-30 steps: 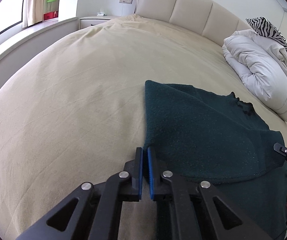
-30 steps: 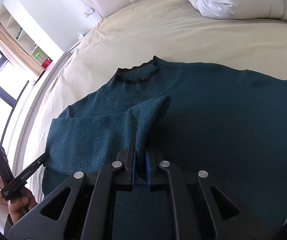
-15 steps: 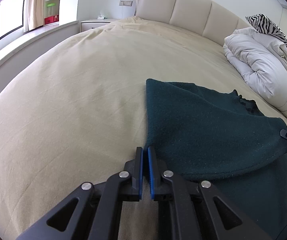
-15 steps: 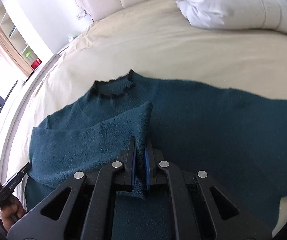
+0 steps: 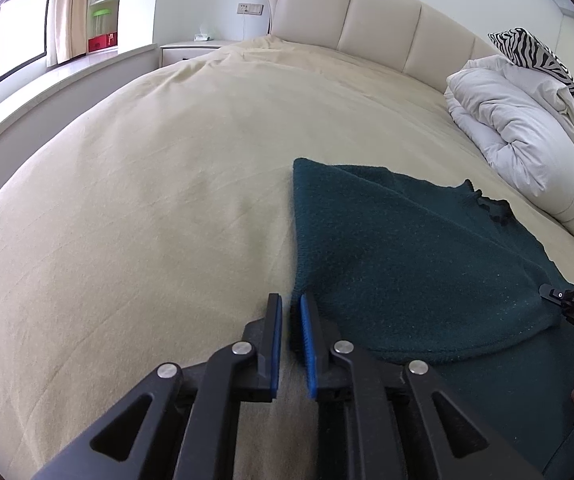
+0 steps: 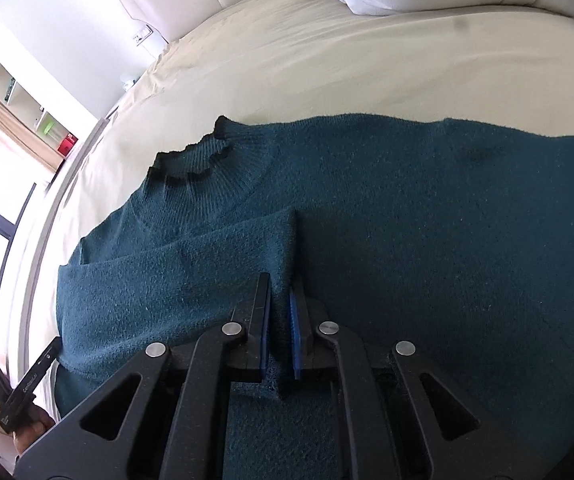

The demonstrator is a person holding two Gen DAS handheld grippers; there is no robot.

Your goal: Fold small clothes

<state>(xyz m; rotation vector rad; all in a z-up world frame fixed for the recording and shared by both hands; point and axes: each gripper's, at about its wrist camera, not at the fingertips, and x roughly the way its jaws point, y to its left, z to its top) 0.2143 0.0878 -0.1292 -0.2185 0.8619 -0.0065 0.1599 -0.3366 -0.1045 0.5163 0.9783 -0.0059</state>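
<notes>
Compared with half a second ago, both grippers have begun to open. The left gripper (image 5: 291,320), at the lower middle of the left wrist view, showed only a thin slit between its blue pads; now a clear gap stands there, and the corner of the dark green sweater (image 5: 399,264) lies at the tips, no longer pinched. The right gripper (image 6: 281,312), at the lower middle of the right wrist view, has also parted a little, though a strip of the folded sleeve (image 6: 191,272) still sits between its pads. I judge that it is loosened more than gripping, but this is not certain.

This means, in my judgement, that the first fold is finished: the sleeve side now lies flat over the body of the sweater, with its edge near the frilled collar (image 6: 191,156), and both grippers are letting it go. The other side of the sweater, toward the right of the right wrist view, is not yet folded.

The sweater lies on the beige bed (image 5: 147,184), in the lower right part of the left wrist view, well apart from the white duvet (image 5: 523,128) at the upper right.
</notes>
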